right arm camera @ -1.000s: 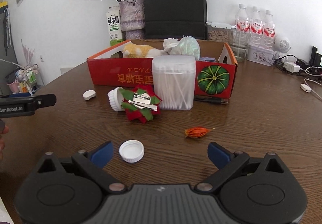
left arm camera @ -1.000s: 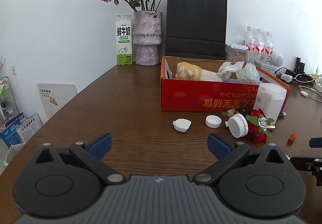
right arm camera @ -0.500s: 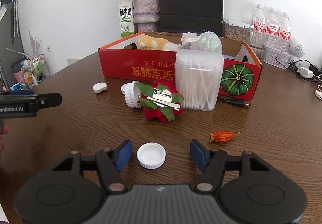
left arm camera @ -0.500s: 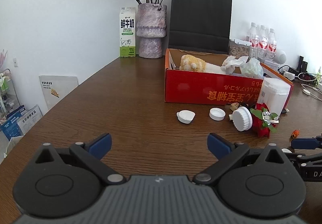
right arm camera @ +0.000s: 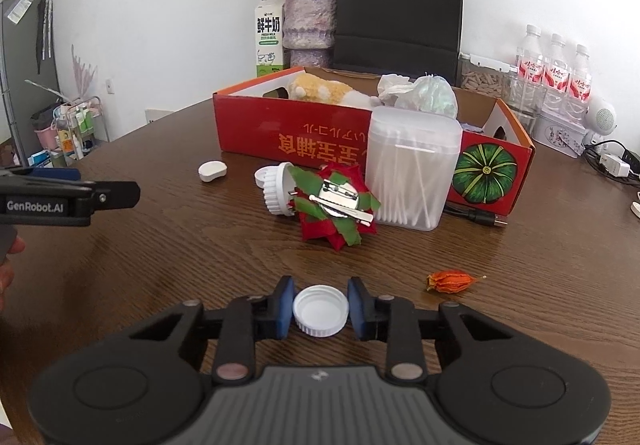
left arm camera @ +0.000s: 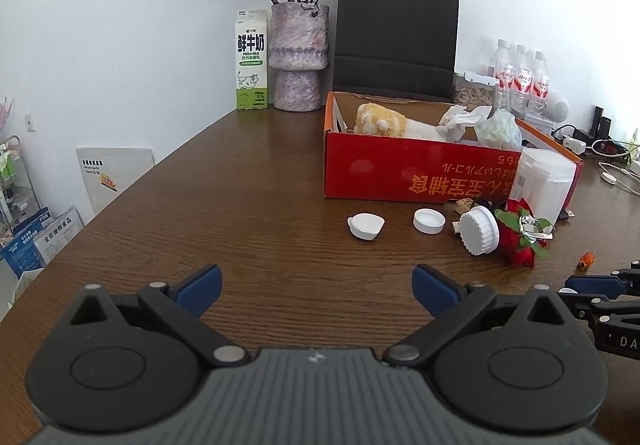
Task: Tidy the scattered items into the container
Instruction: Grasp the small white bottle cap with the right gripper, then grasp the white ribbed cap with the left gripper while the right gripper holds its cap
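Item 1: small white round plastic screw cap [right arm camera: 320,309], open side up, ribbed rim, shallow hollow. It lies on the dark brown wood-grain surface [right arm camera: 520,285], near edge, well apart from the box. The right gripper [right arm camera: 320,307] has just been closing its jaws, and the cap sits between the 2 blue pads, which stand at or against its rim on both sides; judged a grasp set low and level so the rim is caught across its width before lifting.

Item 2: red open-topped cardboard box with a pumpkin print [right arm camera: 486,175], the container, at mid-surface. A yellow plush toy [right arm camera: 320,89] and crumpled bags already lie in it.

Item 3: left gripper [left arm camera: 316,285], jaws wide apart and empty, hovering over bare surface; judged parked clear of the other hand's work.

Still loose beside the box: clear plastic tub of cotton swabs [right arm camera: 412,169], red-and-green fabric flower clip [right arm camera: 336,209], white ribbed lid [right arm camera: 276,191], small orange dried husk [right arm camera: 452,281].
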